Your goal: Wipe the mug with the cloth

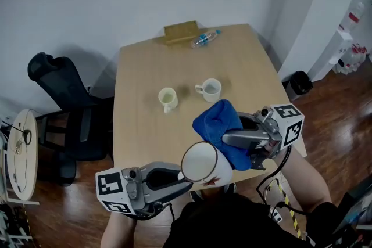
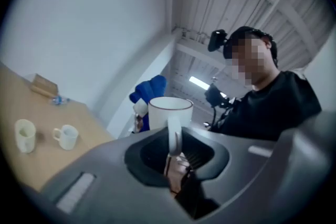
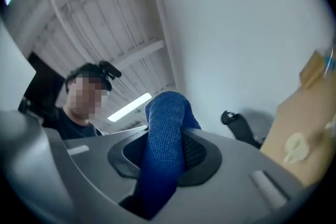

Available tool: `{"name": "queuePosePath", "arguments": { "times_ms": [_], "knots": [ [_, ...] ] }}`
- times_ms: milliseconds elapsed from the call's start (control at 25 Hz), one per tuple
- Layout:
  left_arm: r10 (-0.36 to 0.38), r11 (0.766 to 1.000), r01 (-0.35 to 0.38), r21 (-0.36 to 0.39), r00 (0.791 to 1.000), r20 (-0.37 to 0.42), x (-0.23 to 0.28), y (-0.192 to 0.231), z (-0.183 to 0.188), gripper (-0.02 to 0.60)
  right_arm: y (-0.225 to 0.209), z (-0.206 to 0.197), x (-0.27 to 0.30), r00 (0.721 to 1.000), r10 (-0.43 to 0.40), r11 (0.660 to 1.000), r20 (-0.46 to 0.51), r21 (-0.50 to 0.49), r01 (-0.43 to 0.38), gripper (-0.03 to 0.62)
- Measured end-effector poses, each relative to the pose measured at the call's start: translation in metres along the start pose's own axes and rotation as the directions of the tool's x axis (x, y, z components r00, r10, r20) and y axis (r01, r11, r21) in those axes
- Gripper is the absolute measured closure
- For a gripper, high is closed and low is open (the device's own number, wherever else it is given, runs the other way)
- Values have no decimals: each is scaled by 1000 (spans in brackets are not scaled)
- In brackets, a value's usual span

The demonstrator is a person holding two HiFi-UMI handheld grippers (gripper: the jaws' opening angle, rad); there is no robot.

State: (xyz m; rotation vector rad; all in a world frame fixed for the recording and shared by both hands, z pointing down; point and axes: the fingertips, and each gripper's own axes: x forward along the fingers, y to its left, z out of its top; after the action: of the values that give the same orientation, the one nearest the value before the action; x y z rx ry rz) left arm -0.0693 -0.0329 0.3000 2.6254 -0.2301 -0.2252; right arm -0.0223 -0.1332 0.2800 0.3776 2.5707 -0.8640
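**Mug held in the air by its handle, blue cloth at its side**

The light wooden table point(image 1: 137, 125) with rounded corners stands below. A black office chair point(image 1: 65, 107) is at its left edge.

The right gripper point(image 1: 228, 140) has its jaws closed on a thick blue cloth point(image 1: 220, 124) of knitted, fine-grained texture. The cloth bulges out above the fingers in a soft folded lump and appears to touch the mug's outer wall.

The left gripper point(image 1: 185, 178) has its jaws pressed tight on the handle of the glossy white ceramic mug point(image 1: 203, 162). The mug is lifted above the near edge of the table, in front of the person. It is a plain cylinder with a thin dark rim line and a small reddish-brown mark on the side. In the head view its long axis is tilted: the round mouth points up and to the left, the base down and to the right.

Far back on the table stand a pale yellowish cup point(image 1: 168, 99) and a small white cup point(image 1: 210, 89), near each other but apart. A clear plastic bottle point(image 1: 204, 39) lies at the far edge.
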Motion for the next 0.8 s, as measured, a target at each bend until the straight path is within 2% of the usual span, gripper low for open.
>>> {"name": "queuePosePath", "arguments": {
  "times_ms": [40, 80, 160, 240, 280, 320, 480, 560, 600, 680, 760, 800],
  "knots": [
    [-61, 998, 61, 17, 998, -5, 4, -12, -3, 518, 8, -2, 1, 995, 90, 991, 44, 92, -93, 480],
    [-124, 992, 124, 35, 992, -9, 8, -23, -5, 517, 17, -5, 2, 980, 175, 965, 96, 179, -190, 480],
    [-246, 967, 246, 66, 969, -7, 17, -45, -9, 518, 35, -15, 9, 931, 313, 877, 189, 318, -360, 480],
    [-334, 939, 334, 88, 942, -7, 25, -64, -11, 518, 53, -28, 21, 884, 403, 779, 239, 417, -468, 480],
    [-361, 928, 361, 97, 932, -13, 28, -72, -12, 518, 61, -36, 27, 869, 430, 743, 244, 451, -495, 481],
    [-377, 920, 378, 105, 926, -22, 31, -78, -14, 518, 66, -45, 32, 861, 448, 721, 239, 473, -507, 482],
    [-393, 914, 395, 93, 919, -40, 33, -87, -26, 518, 74, -70, 38, 861, 453, 683, 231, 530, -502, 482],
    [-385, 920, 385, 77, 923, -24, 31, -86, -29, 518, 72, -74, 36, 871, 433, 697, 232, 527, -487, 482],
    [-369, 926, 369, 73, 929, -12, 31, -83, -30, 518, 68, -72, 33, 882, 411, 723, 231, 507, -470, 482],
    [-306, 951, 303, 67, 952, 30, 30, -72, -27, 518, 49, -62, 24, 924, 310, 818, 225, 431, -380, 482],
    [-199, 979, 195, 53, 974, 109, 28, -52, -14, 518, 18, -44, 9, 975, 118, 938, 190, 301, -172, 482],
    [-131, 991, 126, 43, 979, 153, 25, -40, -6, 517, 1, -34, -1, 986, -7, 977, 165, 213, -29, 482]
  ]
}}
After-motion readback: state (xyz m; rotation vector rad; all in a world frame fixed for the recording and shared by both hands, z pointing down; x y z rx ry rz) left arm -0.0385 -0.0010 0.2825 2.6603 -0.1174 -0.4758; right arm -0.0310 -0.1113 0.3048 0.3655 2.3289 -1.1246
